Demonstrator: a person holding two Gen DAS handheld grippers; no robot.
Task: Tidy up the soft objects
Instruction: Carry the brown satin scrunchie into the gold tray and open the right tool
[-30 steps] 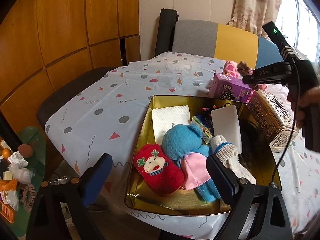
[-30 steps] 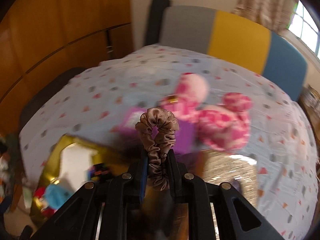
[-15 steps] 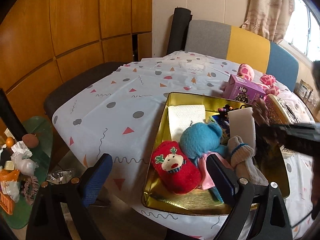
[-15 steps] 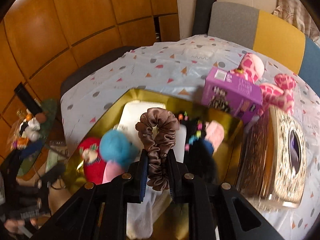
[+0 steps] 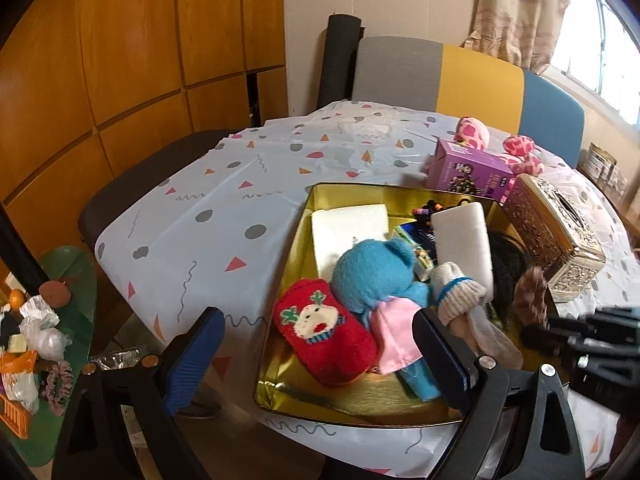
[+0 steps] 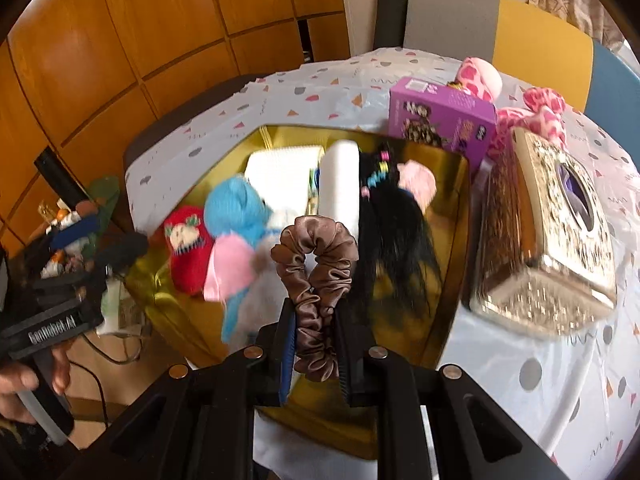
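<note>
A gold tray point(image 5: 352, 396) point(image 6: 452, 184) sits on the patterned tablecloth. It holds a red knit sock point(image 5: 324, 336), a blue plush bear point(image 5: 372, 272) with a pink cloth, a white striped sock point(image 5: 460, 300), a white sponge point(image 5: 464, 240) and a black wig point(image 6: 396, 224). My right gripper point(image 6: 316, 320) is shut on a brown satin scrunchie point(image 6: 316, 256) and holds it above the tray's near right part; it also shows in the left wrist view point(image 5: 530, 296). My left gripper point(image 5: 316, 356) is open and empty, in front of the tray's near edge.
A purple box point(image 5: 468, 170), pink spotted plush pieces point(image 5: 474, 132) and an ornate gold tissue box point(image 5: 556, 232) stand right of and behind the tray. A chair with grey, yellow and blue back point(image 5: 460, 76) is behind the table. A cluttered green side table point(image 5: 48, 320) is at left.
My right gripper has swung with the scrunchie from over the far table towards me and down over the tray. My left gripper has shifted left a little and stays open.
</note>
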